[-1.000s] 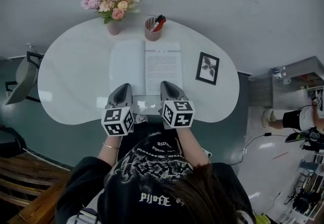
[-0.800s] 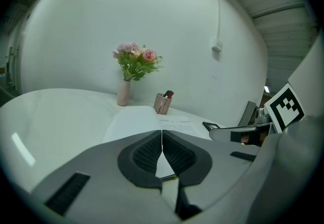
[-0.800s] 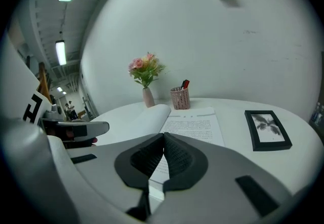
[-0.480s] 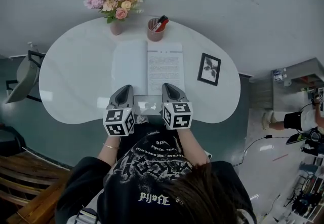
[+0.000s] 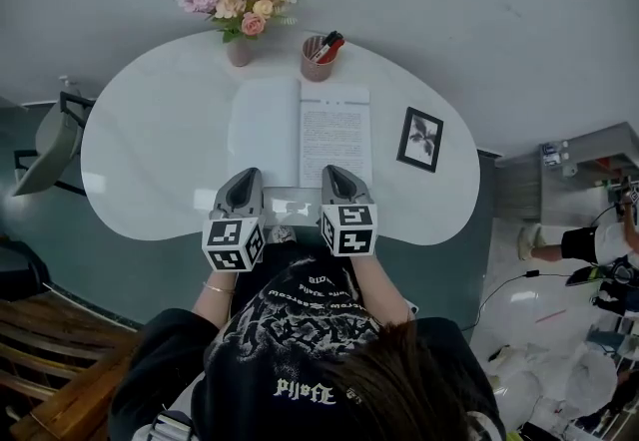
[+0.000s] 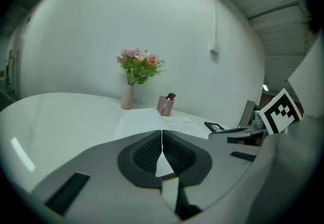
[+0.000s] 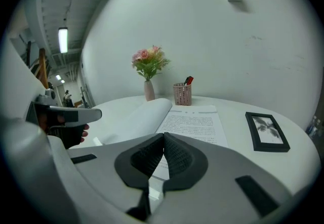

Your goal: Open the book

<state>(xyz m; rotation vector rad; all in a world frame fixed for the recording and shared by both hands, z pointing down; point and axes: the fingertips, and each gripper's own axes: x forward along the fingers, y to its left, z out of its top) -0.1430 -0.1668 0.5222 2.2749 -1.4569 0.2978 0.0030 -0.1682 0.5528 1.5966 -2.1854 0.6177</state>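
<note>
— Since the book [image 5: 300,130] already lies spread flat in the middle of the table [image 5: 140,165], what is left for the person?

— Little, by the look of it; the left gripper [image 5: 242,175] and the right gripper [image 5: 334,173] both sit at the near edge with jaws pressed together on nothing; the person should keep them clear of the pages, lest a tip lift a leaf or nudge the spine.

Bare table [image 5: 150,150] left of book [image 5: 300,133]; frame [image 5: 420,140] right.
</note>
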